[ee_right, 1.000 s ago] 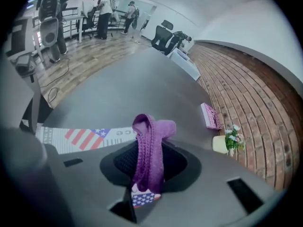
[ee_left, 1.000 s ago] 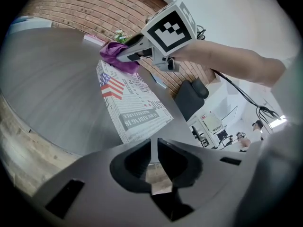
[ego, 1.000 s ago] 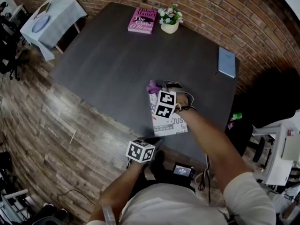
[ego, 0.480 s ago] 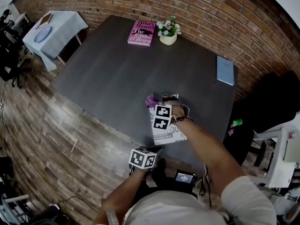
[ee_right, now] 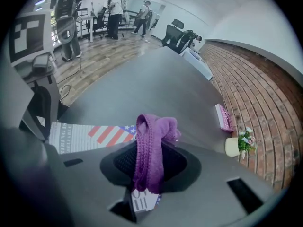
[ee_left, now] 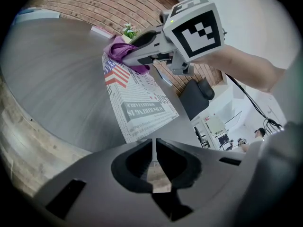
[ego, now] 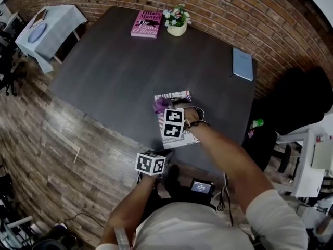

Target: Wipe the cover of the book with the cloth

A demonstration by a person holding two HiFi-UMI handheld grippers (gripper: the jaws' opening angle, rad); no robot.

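The right gripper [ee_right: 149,161] was clamped on a purple cloth [ee_right: 152,141] at the upper end of the flag-and-newsprint book [ego: 177,96], which lay mid-frame in the head view. The book's long axis ran down-frame towards the person, so wiping likely follows it. The left gripper [ee_left: 154,148], jaws pressed together on nothing, hovered below the book's lower edge.

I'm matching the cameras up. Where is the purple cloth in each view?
Head view: purple cloth centre, at the book's far end.
Left gripper view: cloth upper left of centre.
Right gripper view: cloth centre, between the jaws.
Shared landmark: the book's flag cover.
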